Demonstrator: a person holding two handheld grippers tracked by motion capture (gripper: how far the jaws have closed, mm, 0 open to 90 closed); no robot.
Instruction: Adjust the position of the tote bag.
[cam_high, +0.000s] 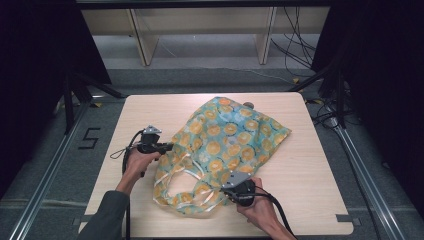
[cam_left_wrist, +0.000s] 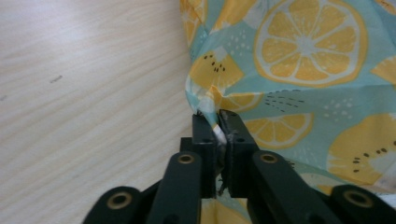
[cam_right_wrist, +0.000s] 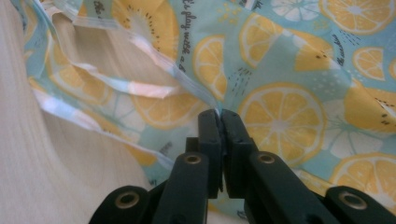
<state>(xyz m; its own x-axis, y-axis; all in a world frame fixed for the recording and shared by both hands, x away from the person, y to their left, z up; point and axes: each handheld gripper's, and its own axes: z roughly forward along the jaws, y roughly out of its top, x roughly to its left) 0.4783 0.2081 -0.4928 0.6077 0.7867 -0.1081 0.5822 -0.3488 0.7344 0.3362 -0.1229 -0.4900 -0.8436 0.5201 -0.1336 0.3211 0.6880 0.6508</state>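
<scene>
The left hand-held gripper (cam_left_wrist: 217, 122) is clenching a fold of fabric between its two black jaws; in the left gripper view the jaws are pressing together on a pinched, whitish edge of the cloth bag (cam_left_wrist: 299, 70), just where that edge is meeting the bare wood. In the high view the left hand-held gripper (cam_high: 167, 147) is lying low at the bag's left side, with the person's left hand (cam_high: 136, 162) wrapping around its grip and a dark sleeve (cam_high: 106, 215) coming in from the bottom edge.

The right hand-held gripper (cam_right_wrist: 220, 117) is likewise closing its jaws tightly, and a thin seam of the bag's fabric is sitting between the tips, beside the pale binding that is running along the bag's opening. In the high view the right hand-held gripper (cam_high: 231, 189) is resting at the bag's near right corner, held by the right hand (cam_high: 260, 210), with a black cable trailing off toward the bottom of the frame.

The cloth bag (cam_high: 225, 145), turquoise with a print of orange citrus slices, is lying rumpled across the middle of the tabletop (cam_high: 310, 165), its body stretching away to the far right and its mouth facing the person. Its pale handles (cam_high: 187, 175) are looping loosely over the wood between the two grippers. The tabletop is a light wood grain, and a dark floor with metal rails is surrounding it.
</scene>
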